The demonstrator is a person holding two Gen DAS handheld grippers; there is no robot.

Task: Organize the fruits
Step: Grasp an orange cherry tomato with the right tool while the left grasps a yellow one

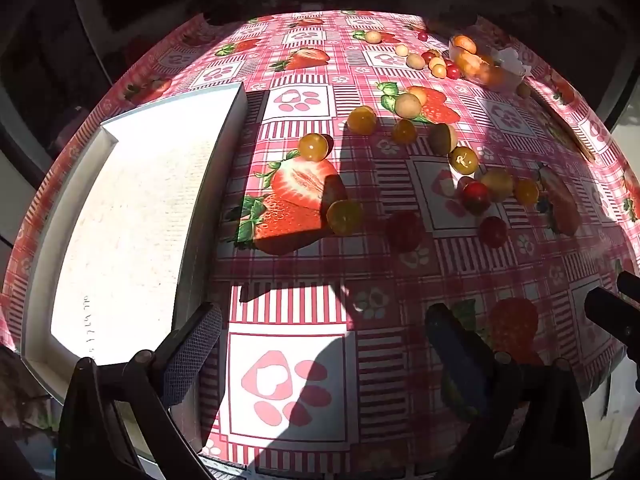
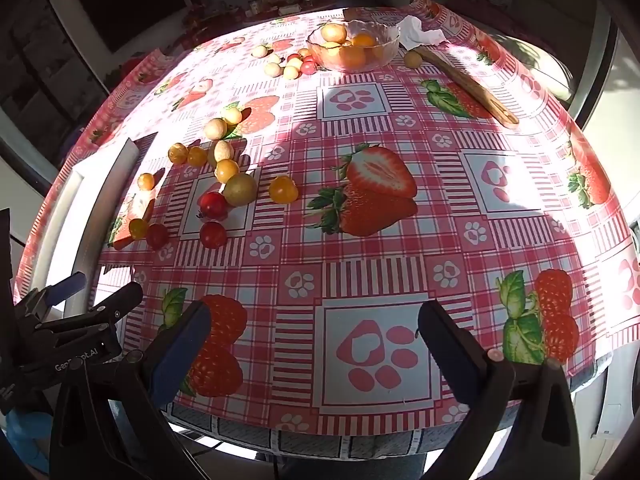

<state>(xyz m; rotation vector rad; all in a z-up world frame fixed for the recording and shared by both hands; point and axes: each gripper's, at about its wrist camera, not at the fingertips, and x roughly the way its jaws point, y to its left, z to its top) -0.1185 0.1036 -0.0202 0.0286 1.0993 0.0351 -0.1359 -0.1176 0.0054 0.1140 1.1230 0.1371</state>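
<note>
1. Left wrist view: left gripper point(image 1: 320, 340) hangs over the cloth, fingers spread wide, nothing between them; right gripper point(image 2: 314, 334) likewise.
2. Fruits point(image 1: 404, 132) lie loose mid-table, beside the tray point(image 1: 120, 208); some sit in the bowl point(image 2: 354, 50).
3. Likely starting: reach forward and close on one fruit.

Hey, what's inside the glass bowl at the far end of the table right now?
The glass bowl holds several small round fruits, yellow-orange and pale ones, piled together. Any fruit lying under that top layer is covered, so the full count cannot be told.
</note>
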